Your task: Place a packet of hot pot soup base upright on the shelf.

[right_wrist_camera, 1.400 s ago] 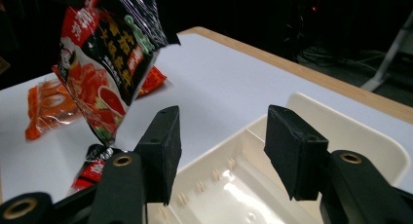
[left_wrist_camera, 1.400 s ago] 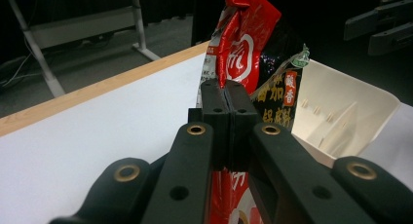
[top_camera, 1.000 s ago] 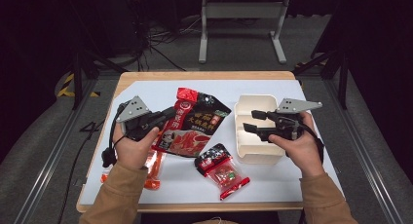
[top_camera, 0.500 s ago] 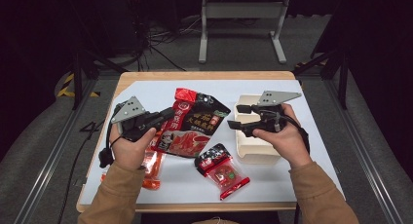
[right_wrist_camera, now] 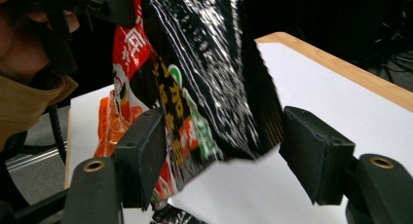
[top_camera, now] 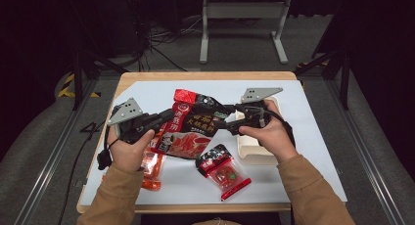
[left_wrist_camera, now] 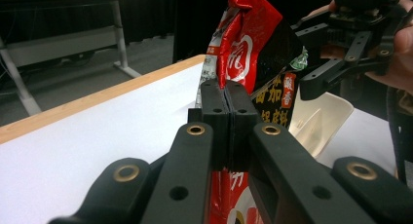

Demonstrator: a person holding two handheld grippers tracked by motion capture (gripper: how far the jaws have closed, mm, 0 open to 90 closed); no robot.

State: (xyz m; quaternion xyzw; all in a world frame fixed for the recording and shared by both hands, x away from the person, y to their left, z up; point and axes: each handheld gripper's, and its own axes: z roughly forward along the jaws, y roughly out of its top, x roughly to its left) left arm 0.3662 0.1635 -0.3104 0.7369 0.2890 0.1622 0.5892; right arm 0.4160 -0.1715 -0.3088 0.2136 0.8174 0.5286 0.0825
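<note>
Foil is the trouble with this one: the large black-and-red glossy foil pouch (top_camera: pixel 193 127) is lifted off the white tabletop, near its middle, tilted between the two hands. The left gripper (top_camera: pixel 164 118) has its jaws pressed flat together on the pouch's left edge; in the left gripper view the pads (left_wrist_camera: pixel 229 118) pinch the thin seam with the pack standing up behind them. The right gripper (top_camera: pixel 229 120) has just been opening, and in the right gripper view its jaws stand wide, the pouch's dark corner (right_wrist_camera: pixel 229 112) between them but touched by neither pad as far as I can see.

I'd judge the pouch light, limp and slick: it creases and sags under its own contents, so a hold on the flat sealed border would serve better than one on the bulging belly, where the pads would likely slide.

Round about: a cream plastic tray (top_camera: pixel 254 151) sits toward the right edge, under the right hand (top_camera: pixel 266 134). A small red-and-black sachet (top_camera: pixel 222 168) lies toward the front edge, and an orange packet (top_camera: pixel 150 168) lies near the left front corner, partly under the left hand (top_camera: pixel 128 151). The tray's near rim and the sachet lie closest beneath the hanging pack.
</note>
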